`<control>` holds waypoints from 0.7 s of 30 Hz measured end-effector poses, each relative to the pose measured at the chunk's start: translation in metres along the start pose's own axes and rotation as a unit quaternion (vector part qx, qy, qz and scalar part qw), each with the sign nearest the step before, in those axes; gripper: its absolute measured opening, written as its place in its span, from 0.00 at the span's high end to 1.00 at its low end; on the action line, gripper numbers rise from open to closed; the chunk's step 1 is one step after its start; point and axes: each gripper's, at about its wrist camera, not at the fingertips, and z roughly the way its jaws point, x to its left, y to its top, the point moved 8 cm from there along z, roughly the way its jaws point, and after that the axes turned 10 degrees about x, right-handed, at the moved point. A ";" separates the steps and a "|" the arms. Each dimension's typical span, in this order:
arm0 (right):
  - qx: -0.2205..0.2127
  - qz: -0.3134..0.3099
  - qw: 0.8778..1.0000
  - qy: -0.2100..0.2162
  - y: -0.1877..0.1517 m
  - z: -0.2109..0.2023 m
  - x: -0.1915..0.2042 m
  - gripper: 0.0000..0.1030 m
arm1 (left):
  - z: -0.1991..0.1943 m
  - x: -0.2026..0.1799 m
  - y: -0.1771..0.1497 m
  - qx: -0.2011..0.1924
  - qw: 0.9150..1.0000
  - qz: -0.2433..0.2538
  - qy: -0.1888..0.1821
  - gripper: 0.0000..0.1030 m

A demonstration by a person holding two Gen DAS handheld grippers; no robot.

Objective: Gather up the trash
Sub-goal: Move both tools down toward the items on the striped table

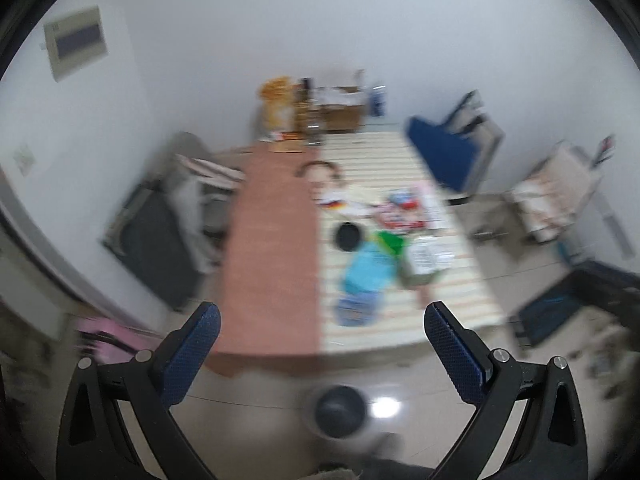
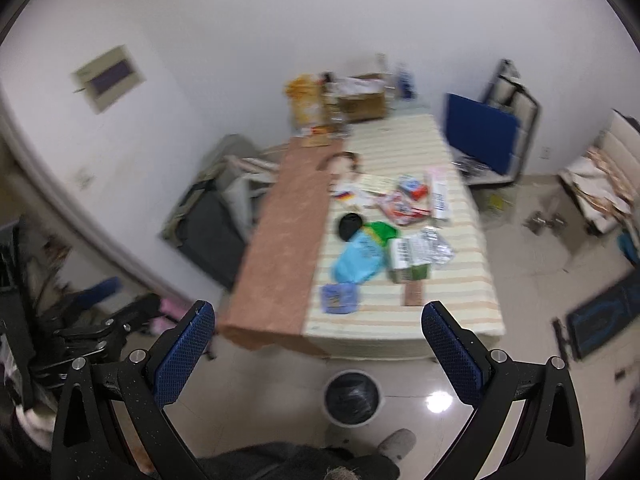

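Note:
Scattered wrappers lie on the striped cloth of a long table (image 2: 460,312): a light blue bag (image 2: 358,260), a small blue packet (image 2: 339,298), a green wrapper (image 2: 382,231), a silver foil pack (image 2: 424,249), a brown bar (image 2: 413,294) and red-white packets (image 2: 404,206). The blue bag (image 1: 368,268) also shows in the blurred left wrist view. A round bin (image 2: 352,398) with a black liner stands on the floor before the table, also in the left wrist view (image 1: 340,410). My left gripper (image 1: 320,316) and right gripper (image 2: 318,314) are both open, empty, high above the floor short of the table.
A brown cloth (image 2: 280,248) covers the table's left half. Boxes (image 2: 360,104) are stacked at the far end. A blue chair (image 2: 480,132) stands right of the table, a dark case (image 2: 208,232) to the left. The other gripper (image 2: 92,336) shows at left. A foot (image 2: 396,444) is by the bin.

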 end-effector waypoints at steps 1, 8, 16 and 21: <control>0.007 0.013 1.000 -0.016 0.003 0.013 -0.008 0.00 | 0.018 0.004 0.003 0.008 1.000 0.000 0.018 0.00; 0.072 0.088 0.988 -0.100 0.020 0.129 -0.074 0.00 | 0.130 0.012 0.012 0.077 0.996 0.014 0.048 0.00; 0.164 0.075 0.973 -0.147 0.070 0.286 -0.146 0.00 | 0.238 -0.001 0.024 0.159 0.981 0.023 0.105 0.00; 0.230 0.026 0.962 -0.143 0.086 0.374 -0.154 0.00 | 0.297 -0.009 0.034 0.209 0.969 0.014 0.134 0.00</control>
